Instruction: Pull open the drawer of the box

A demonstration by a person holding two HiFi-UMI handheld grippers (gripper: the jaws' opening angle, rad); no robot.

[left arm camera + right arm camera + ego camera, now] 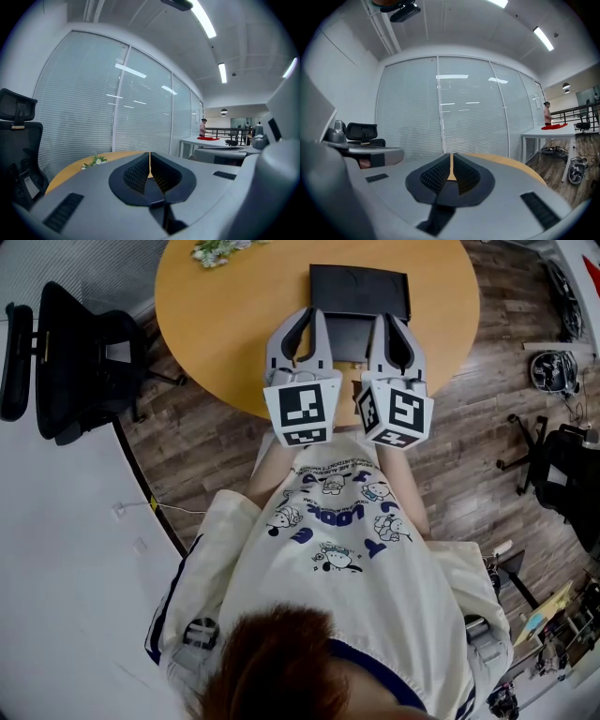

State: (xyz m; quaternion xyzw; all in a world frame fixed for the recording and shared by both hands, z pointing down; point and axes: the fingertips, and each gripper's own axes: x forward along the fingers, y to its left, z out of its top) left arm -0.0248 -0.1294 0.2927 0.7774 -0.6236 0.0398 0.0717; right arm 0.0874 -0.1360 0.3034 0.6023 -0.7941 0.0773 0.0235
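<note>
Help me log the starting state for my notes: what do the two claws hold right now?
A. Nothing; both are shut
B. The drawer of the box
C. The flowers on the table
A: in each gripper's own view, the left claw and the right claw are closed together with nothing between them.

Your head camera looks steeply down past your torso (347, 549) onto the round tabletop (234, 324), taking in the left hand-held gripper (314, 317) and right hand-held gripper (389, 321). Each gripper camera rides close behind its own jaws, low over the tabletop, facing the window blinds (93, 103). All three views share the tabletop.
</note>
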